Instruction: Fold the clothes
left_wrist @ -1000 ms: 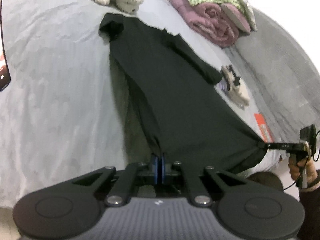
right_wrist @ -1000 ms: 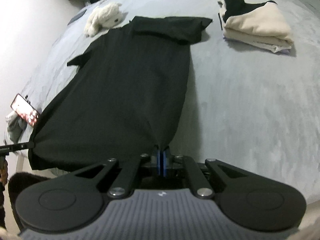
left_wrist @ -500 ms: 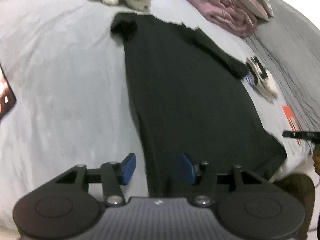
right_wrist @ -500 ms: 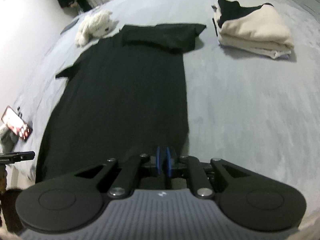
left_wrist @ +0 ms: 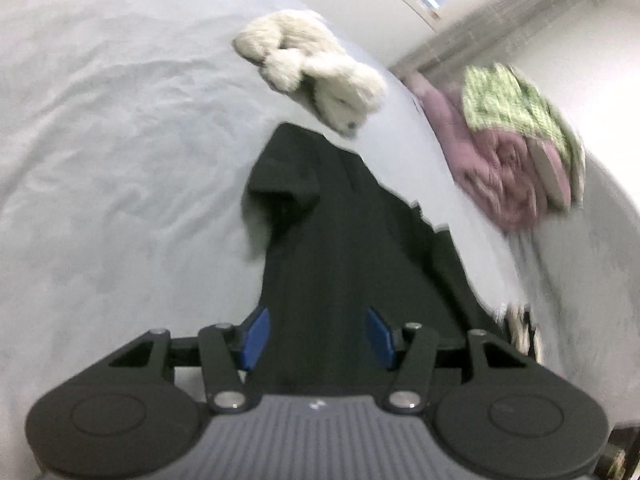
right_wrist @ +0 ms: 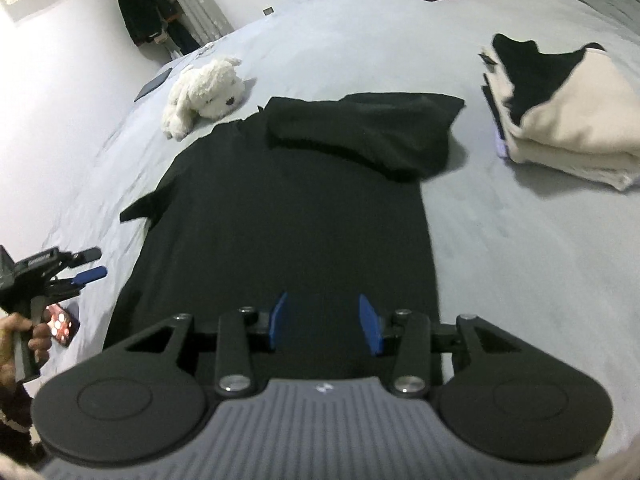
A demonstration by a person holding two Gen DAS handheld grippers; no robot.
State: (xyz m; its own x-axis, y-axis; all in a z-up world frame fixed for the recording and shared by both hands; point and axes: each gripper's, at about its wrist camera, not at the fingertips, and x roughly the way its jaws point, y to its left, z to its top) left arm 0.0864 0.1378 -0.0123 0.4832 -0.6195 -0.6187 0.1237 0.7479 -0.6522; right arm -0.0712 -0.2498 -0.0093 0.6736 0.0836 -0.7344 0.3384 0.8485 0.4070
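Fingers of the left gripper and right gripper, clamped on the hem a second ago, are now spread wide and empty above the black shirt, laid flat lengthwise on the bed, collar toward the far plush toy.

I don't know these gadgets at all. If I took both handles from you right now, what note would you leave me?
Left gripper: open, holding nothing. Right gripper: open, holding nothing.
The black shirt lies spread flat on the grey bed; its right sleeve is folded in, the left sleeve sticks out.
A folded pile sits to the right, a plush toy near the collar.
Left: fold the shirt.
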